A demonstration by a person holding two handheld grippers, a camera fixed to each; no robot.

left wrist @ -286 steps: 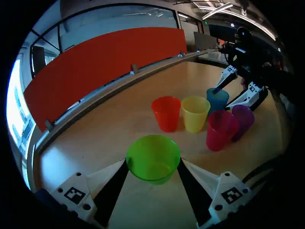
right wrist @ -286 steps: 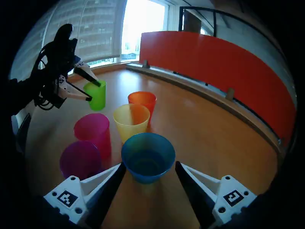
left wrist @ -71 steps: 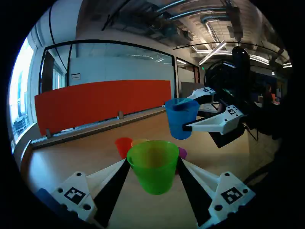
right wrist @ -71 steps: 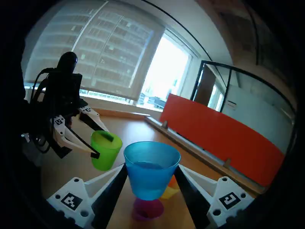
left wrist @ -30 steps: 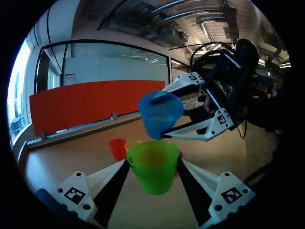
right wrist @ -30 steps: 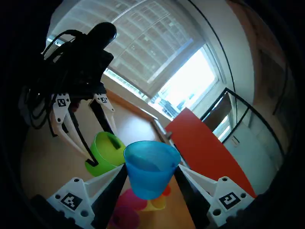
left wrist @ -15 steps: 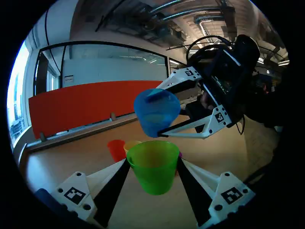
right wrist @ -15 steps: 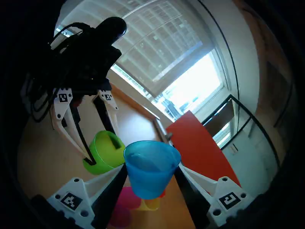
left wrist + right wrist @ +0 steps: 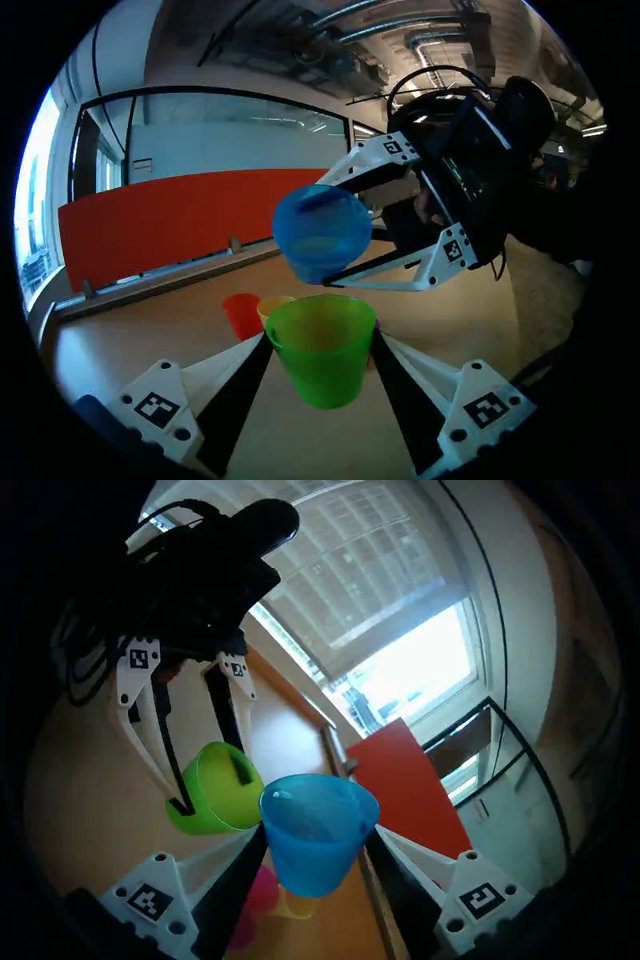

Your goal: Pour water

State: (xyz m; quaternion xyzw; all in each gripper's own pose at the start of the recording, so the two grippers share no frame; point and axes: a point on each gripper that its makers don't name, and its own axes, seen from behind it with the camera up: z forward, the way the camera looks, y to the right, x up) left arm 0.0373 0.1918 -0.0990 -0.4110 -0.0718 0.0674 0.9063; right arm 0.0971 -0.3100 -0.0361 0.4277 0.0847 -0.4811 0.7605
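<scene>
My left gripper (image 9: pixel 322 352) is shut on a green cup (image 9: pixel 322 346), held upright above the table. In the left gripper view the right gripper (image 9: pixel 340 232) holds a blue cup (image 9: pixel 322 233) just above the green one and tips its mouth toward it. My right gripper (image 9: pixel 316 844) is shut on that blue cup (image 9: pixel 315 832), and water lies against its tilted inner wall. In the right gripper view the green cup (image 9: pixel 214 790) sits just beside the blue cup's rim, between the left gripper's fingers (image 9: pixel 152 744).
On the wooden table (image 9: pixel 160 344) stand a red cup (image 9: pixel 242 314) and a yellow cup (image 9: pixel 272 306) behind the green one. In the right gripper view a pink cup (image 9: pixel 262 890) and a yellow cup (image 9: pixel 298 904) lie below. An orange partition (image 9: pixel 176 212) runs along the table's far edge.
The right gripper has tilted the blue cup further and brought it closer over the green cup. The left gripper and green cup have held still.
</scene>
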